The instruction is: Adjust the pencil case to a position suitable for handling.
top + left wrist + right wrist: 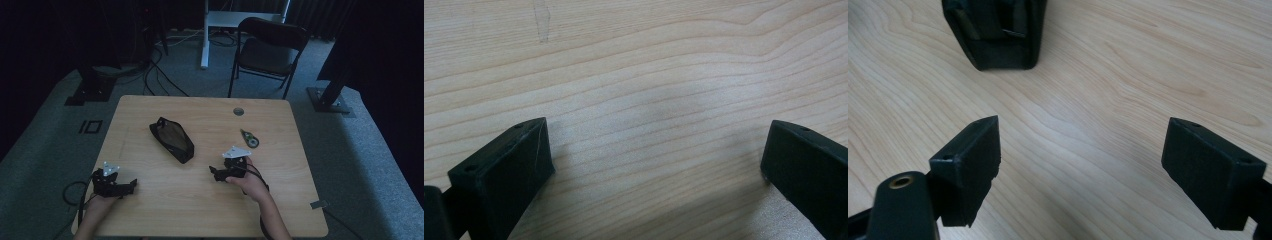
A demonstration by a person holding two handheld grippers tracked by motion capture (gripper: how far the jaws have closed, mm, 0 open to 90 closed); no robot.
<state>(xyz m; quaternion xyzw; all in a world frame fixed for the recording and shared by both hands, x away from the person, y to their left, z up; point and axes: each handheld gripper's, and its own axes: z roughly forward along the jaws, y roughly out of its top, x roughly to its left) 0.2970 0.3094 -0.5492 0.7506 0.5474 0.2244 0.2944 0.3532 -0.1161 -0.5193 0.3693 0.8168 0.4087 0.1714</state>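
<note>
A black zip pouch (172, 139) lies slantwise on the wooden table (200, 210), left of the middle. A small green and black tape dispenser (249, 138) lies to its right. My left gripper (131, 185) rests near the front left edge, open, with bare wood between its jaws (656, 160). My right gripper (215, 172) sits just right of the pouch's near end, pointing left. It is open and empty (1080, 150), and the pouch's end (995, 32) lies a short way ahead of its jaws.
A round cable hole (238, 111) sits near the table's far edge. A black folding chair (270, 50) stands behind the table on grey carpet. Cables and dark stand bases (90, 92) lie on the floor at the far left and right.
</note>
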